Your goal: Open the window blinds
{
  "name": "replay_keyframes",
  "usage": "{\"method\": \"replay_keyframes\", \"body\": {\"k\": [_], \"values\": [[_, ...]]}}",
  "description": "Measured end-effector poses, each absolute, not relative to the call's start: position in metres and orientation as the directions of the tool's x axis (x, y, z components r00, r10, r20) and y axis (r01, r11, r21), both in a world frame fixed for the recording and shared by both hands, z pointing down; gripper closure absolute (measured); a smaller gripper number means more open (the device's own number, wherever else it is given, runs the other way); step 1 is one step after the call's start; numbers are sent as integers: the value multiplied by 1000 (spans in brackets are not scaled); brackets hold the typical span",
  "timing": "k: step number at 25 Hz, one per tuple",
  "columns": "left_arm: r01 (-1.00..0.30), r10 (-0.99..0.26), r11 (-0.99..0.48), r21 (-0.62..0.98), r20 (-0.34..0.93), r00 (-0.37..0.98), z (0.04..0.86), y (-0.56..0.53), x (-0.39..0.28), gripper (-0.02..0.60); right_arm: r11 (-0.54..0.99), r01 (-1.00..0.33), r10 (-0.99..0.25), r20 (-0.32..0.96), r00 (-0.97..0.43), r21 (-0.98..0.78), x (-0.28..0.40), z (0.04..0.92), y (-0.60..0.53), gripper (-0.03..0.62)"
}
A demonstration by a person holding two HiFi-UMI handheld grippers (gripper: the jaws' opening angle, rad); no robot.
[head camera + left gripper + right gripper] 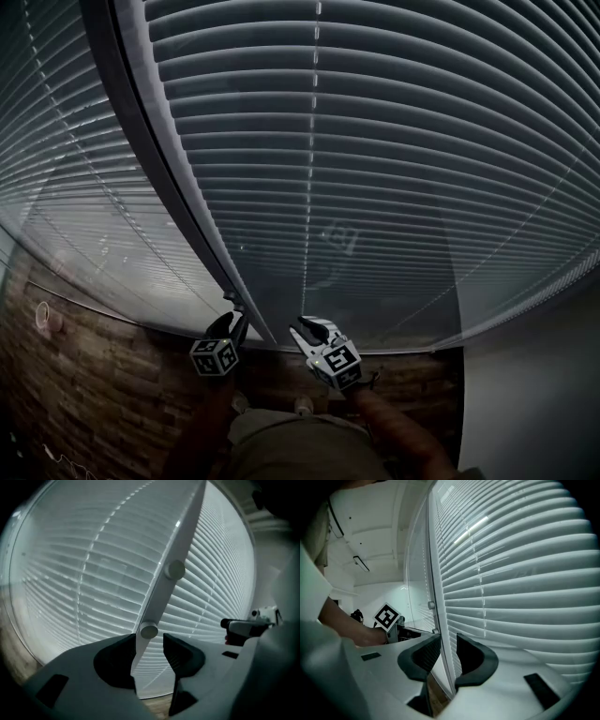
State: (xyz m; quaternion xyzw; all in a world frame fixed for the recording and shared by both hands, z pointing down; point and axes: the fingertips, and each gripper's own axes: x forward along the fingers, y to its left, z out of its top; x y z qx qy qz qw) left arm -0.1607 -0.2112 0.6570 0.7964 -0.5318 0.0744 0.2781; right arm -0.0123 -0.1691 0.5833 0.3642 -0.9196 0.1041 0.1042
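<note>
Two grey window blinds fill my head view, the right blind [422, 141] broad and the left blind [84, 187] narrower. Their slats run side to side, long axis level and bowed by the lens. They lie flat and overlapping, so no daylight comes between them.

Between the blinds stands a pale upright window post [190, 202]. Its long axis is vertical, though here it sweeps dark from top left down to bottom centre. A brown brick surface [103, 394] sits under the window at lower left, and only this view shows it. This view alone also puts both tools at the post's foot, one on each side.

From the left gripper view the post [185, 536] slants white from upper right to lower centre. It carries two small round white knobs, an upper knob [176, 569] and a lower knob [149, 631], which I cannot pick out from above. The left gripper [149, 641] has its jaws spread wide, with the lower knob just beyond the tips and clear of both pads.

From the right gripper view the post [438, 573] is almost upright and seen edge-on. The right gripper [448, 639] has its jaws drawn nearly together. The post's edge lines up with that narrow slit, and I cannot tell whether it touches. The other tool's black-and-white marker cube [386, 616] shows at mid-left.
</note>
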Motion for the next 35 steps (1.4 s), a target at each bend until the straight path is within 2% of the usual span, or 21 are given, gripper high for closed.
{"method": "replay_keyframes", "body": {"k": [3,6,8,11,20,24,27,35], "values": [[-942,-832,-306,135,444,334,649,-215,-158,403,712,-693,-650,263,-713,-116,-12,584,-169,485],[-949,-844,-315,-26,465,267,650,-222,-157,405,710,-695,-652,270,-709,-110,-10,585,-169,485],[-948,-845,-310,-73,479,239,654,-226,-155,413,708,-698,-654,271,-706,-110,-7,585,-169,485],[-955,-845,-292,-61,484,227,654,-230,-156,445,704,-701,-658,264,-705,-117,-3,583,-170,485],[-943,-820,-242,231,471,325,651,-230,-159,446,701,-704,-660,267,-702,-116,0,585,-171,485],[-873,-812,-186,451,430,395,655,-230,-162,448,706,-699,-655,268,-706,-117,-4,586,-171,485],[-820,-806,-153,551,410,426,659,-230,-166,448,709,-698,-651,287,-702,-101,-4,589,-173,485],[-500,-815,-86,862,228,533,655,-231,-164,448,717,-689,-640,289,-712,-109,-10,588,-172,485]]}}
